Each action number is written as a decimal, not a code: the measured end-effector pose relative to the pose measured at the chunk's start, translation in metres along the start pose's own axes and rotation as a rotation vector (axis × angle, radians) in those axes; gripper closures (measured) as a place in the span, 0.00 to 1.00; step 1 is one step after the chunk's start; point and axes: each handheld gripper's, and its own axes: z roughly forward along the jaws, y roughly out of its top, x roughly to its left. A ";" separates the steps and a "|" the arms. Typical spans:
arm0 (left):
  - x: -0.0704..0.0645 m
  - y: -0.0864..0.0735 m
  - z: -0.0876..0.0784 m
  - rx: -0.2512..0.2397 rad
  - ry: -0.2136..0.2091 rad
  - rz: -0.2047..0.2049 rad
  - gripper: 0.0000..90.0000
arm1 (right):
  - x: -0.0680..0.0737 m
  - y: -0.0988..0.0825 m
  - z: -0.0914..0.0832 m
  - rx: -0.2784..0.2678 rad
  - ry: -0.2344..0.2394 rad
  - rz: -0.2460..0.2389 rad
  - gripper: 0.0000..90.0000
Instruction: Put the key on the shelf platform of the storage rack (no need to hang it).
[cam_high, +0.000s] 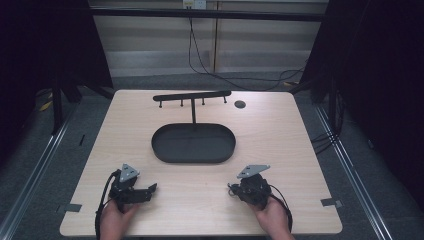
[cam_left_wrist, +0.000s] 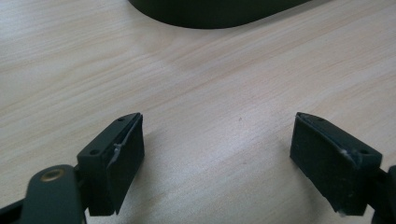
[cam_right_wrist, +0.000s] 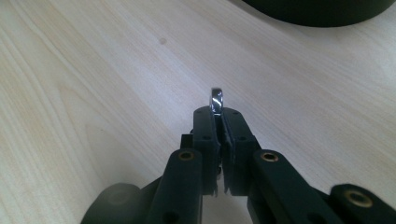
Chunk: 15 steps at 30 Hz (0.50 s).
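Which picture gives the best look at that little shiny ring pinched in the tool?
The right gripper view: the ring sticks up edge-on, gleaming, clamped between the shut jaws of the right tool. In the high view the right tool is a small dark shape and the ring is too small to make out. The left gripper view looks at bare table.

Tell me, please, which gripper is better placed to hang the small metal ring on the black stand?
Probably the right gripper: its jaws are already shut on the shiny ring, near the stand's tray. The left gripper stands open over bare table, holding nothing.
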 end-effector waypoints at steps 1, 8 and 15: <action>0.000 0.000 0.000 0.000 0.000 0.000 0.19 | 0.000 0.000 0.000 0.000 0.000 0.000 0.95; 0.000 0.000 0.000 0.000 0.000 0.000 0.19 | -0.003 0.008 -0.006 -0.025 0.021 0.014 0.95; 0.000 0.000 0.000 -0.001 0.001 0.000 0.19 | -0.005 0.016 -0.011 -0.038 0.027 0.016 0.95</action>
